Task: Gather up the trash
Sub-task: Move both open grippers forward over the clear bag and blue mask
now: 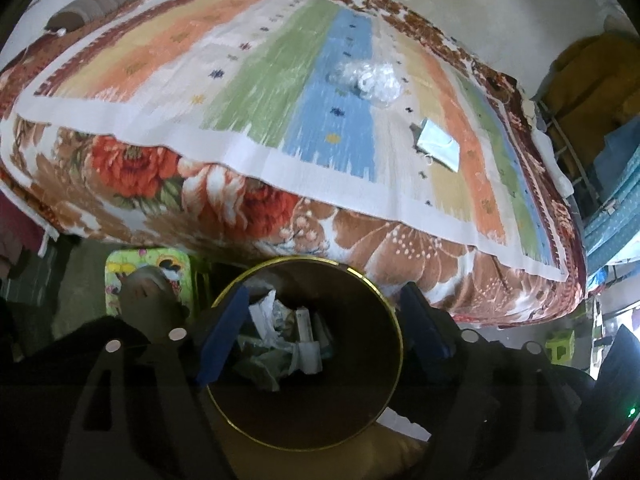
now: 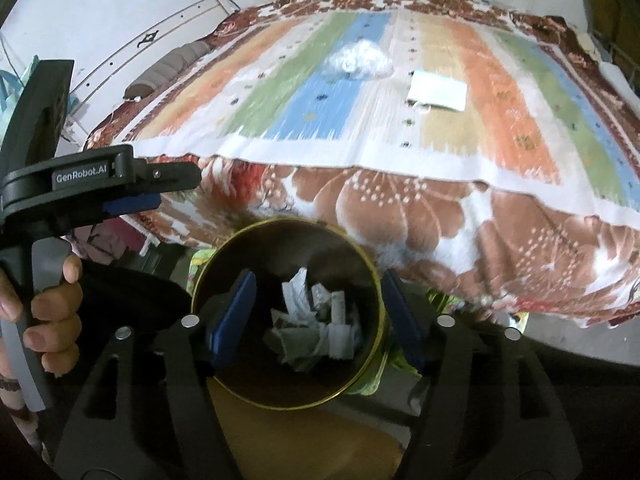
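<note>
Both claws (image 1: pixel 316 340) (image 2: pixel 320 318) gape above the upright bin (image 2: pixel 240 264).

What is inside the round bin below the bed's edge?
The bin holds crumpled paper scraps and wrappers. Its floor beneath them is hidden, so anything lower cannot be seen.

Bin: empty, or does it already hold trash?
Holds trash: crumpled paper scraps lie at the bottom of the bin, well below its rim.
</note>
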`<state>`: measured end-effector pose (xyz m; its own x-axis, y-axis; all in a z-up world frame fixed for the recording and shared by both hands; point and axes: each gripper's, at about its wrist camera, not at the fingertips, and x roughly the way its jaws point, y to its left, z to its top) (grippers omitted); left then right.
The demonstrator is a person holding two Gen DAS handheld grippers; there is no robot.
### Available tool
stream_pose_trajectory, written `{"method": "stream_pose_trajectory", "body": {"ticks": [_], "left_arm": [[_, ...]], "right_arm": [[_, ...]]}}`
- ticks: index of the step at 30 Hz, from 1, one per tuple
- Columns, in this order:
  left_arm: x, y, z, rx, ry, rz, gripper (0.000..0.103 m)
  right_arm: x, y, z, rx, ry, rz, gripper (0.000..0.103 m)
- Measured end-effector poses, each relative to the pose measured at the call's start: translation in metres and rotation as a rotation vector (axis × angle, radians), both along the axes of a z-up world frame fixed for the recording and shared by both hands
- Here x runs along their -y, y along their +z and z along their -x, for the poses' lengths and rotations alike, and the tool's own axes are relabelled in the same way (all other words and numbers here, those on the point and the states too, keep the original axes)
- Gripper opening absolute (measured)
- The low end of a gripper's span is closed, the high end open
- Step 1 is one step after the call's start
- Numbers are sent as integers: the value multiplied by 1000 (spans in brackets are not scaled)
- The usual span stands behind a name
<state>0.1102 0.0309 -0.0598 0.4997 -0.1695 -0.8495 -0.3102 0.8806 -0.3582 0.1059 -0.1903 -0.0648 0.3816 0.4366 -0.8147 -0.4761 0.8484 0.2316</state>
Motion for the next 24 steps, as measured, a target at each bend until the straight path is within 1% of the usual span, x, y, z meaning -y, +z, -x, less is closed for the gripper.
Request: {"method": "stream_pose_trajectory", "body": {"ticks": [1, 3, 6, 9, 12, 14, 17, 24], "left_arm": [[0, 1, -2, 2, -3, 3, 80], [-2, 3, -5, 8, -1, -6, 87], [-4, 10, -10, 33, 9, -49, 96], [-6, 18, -18, 55, 8, -79, 97], [-7, 19, -28, 39, 6, -79, 97], [-8, 17, -37, 15, 6, -84, 97], [-13, 18, -51, 2, 20, -100, 97], [-18, 29, -85, 56, 4, -142, 97]], "right_arm": [[2, 3, -1, 13, -5, 1, 67], [3, 7, -3, 31, -9, 5, 73], [5, 14, -6, 61, -16, 13, 83], [7, 20, -12, 79, -30, 15, 92], [8, 25, -20, 80, -32, 7, 94], [10, 29, -27, 69, -36, -10, 94], [10, 30, -36, 57, -39, -15, 94], [9, 41, -62, 74, -48, 7, 94]]}}
